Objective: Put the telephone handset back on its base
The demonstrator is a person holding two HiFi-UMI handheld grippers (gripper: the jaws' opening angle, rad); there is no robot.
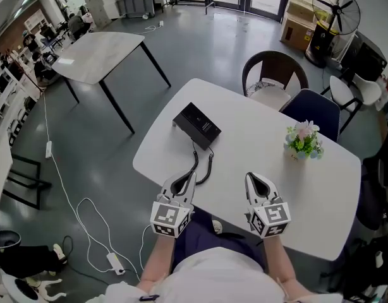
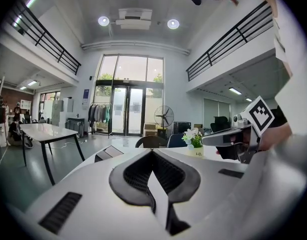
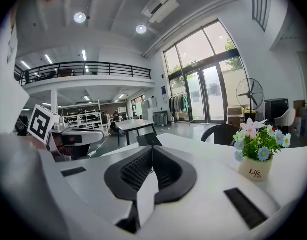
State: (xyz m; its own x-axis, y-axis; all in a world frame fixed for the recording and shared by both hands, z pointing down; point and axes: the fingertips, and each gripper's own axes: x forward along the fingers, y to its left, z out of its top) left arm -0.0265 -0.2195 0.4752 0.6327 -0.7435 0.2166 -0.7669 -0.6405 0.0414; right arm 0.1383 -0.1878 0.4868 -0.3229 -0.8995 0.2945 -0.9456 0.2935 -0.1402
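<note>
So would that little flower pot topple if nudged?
Probably light: the small white pot of pink and blue flowers looks tiny on the white table. The bouquet spreads wider than the pot, so a high push might tip it; a low one probably slides it.

Ahead, coiled cord (image 1: 210, 164) lies before base (image 1: 197, 125); flower pot (image 1: 303, 141) right.

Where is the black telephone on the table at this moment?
In the head view, the black telephone lies on the white table's far left part, ahead of the left tongs.
</note>
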